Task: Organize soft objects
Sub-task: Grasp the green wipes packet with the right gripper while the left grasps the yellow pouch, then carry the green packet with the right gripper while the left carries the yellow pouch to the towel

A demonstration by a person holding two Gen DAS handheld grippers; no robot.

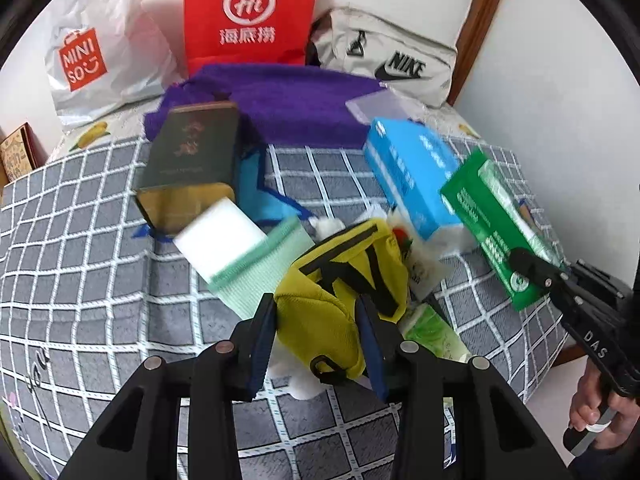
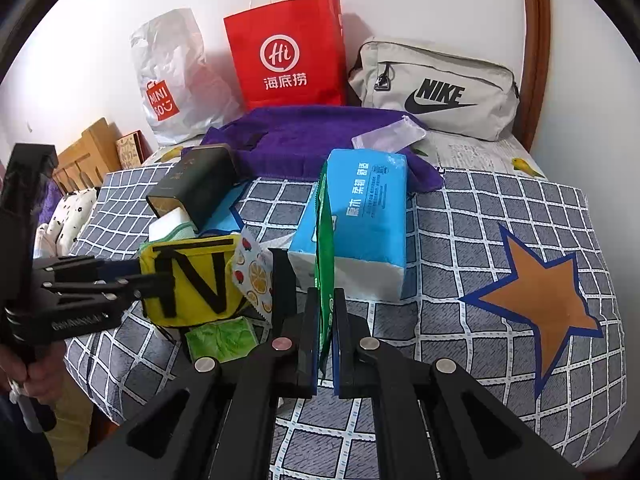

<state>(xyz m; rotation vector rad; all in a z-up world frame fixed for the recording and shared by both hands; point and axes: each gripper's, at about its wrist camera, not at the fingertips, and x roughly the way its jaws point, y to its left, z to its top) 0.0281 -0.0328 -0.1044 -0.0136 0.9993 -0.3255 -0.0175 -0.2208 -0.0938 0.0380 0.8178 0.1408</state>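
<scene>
On the bed (image 2: 500, 216), under its grey checked cover, a heap of soft things is lying near the middle, and both hands are working at it. The left hand-held gripper (image 1: 320, 328) is pinching the yellow pouch (image 1: 344, 280) by its near end, its blue pads pressing into the fabric on either side; that grip probably suits a limp bag that would fold if taken by the middle. The pouch is lying over the green tissue pack (image 1: 434, 330) and against the mint cloth (image 1: 260, 264), with the white sponge (image 1: 220, 236) and the dark box (image 1: 192, 152) beyond. The right hand-held gripper (image 2: 322, 340) is pressed together on the green packet (image 2: 323, 240), which is being held on edge by its lower corner just in front of the blue tissue pack (image 2: 360, 220), seemingly lifted clear of the heap so it can go elsewhere. At the back, the purple towel (image 2: 312, 136) is lying spread, and the red paper bag (image 2: 286, 48), the white plastic bag (image 2: 172, 72) and the grey sports bag (image 2: 436, 88) are standing against the wall, likely as places to sort things into. Sorting appears only begun, since most items are in one pile.
</scene>
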